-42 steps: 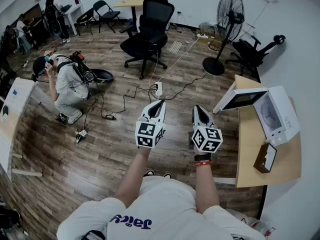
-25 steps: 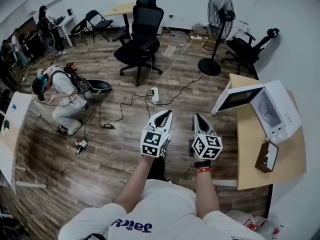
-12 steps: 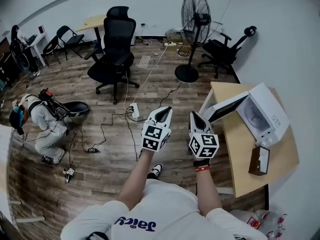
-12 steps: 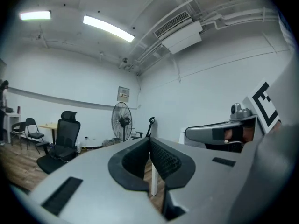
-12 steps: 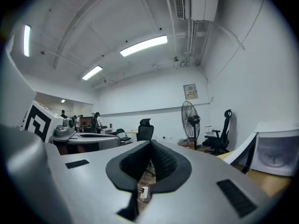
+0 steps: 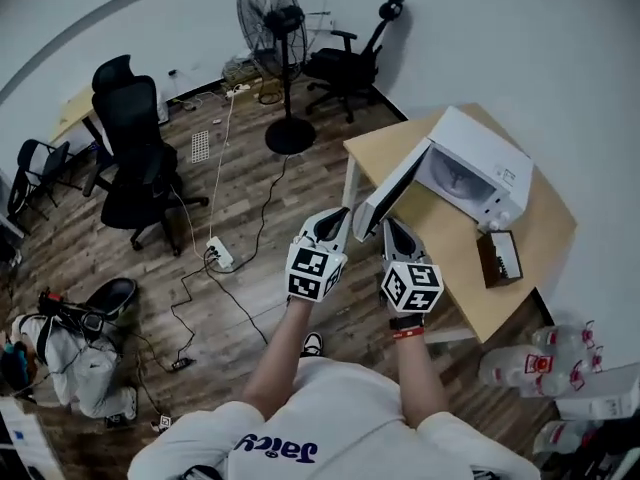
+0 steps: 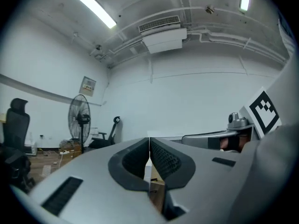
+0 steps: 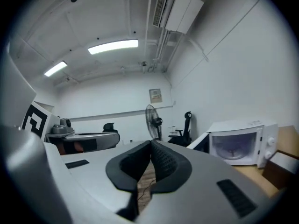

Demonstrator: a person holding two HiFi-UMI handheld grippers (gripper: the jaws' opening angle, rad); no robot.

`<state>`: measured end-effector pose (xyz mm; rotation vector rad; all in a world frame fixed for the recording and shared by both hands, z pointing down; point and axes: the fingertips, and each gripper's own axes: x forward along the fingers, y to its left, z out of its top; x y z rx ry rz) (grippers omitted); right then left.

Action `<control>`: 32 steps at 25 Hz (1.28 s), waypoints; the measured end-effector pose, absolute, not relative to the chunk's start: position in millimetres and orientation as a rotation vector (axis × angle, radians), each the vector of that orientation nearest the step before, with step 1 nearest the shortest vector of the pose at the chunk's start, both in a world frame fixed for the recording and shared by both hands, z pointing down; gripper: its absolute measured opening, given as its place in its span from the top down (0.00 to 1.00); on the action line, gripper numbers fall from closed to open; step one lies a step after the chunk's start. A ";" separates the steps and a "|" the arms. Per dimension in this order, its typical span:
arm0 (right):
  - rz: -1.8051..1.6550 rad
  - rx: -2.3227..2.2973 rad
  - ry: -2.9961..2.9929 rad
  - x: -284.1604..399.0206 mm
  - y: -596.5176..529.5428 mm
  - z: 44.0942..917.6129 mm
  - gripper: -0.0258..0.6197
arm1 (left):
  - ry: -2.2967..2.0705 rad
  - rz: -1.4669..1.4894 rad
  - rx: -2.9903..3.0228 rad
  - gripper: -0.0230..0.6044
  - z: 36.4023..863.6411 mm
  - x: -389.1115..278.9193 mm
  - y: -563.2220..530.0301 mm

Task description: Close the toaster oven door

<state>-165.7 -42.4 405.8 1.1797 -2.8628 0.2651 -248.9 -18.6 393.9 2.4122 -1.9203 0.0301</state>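
Observation:
The white toaster oven stands on a wooden table at the right of the head view. Its door is swung wide open toward the left. My left gripper is shut and empty, its tip just left of the door's free edge. My right gripper is also shut and empty, just below the door. The right gripper view shows the oven and its open door to the right of the shut right gripper. In its own view the left gripper is shut too.
A small brown box lies on the table in front of the oven. A standing fan, two black office chairs, and a power strip with cables are on the wooden floor. Water bottles sit at lower right. A person crouches at lower left.
The view has swung round toward the table, and the oven now sits nearer the middle. Both grippers have travelled with it up to the open door's edge, staying shut.

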 end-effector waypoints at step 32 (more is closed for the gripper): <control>0.453 1.700 -2.584 -25.1 -115.2 457.0 0.94 | -1.193 0.179 2.787 0.85 460.5 -129.3 -101.0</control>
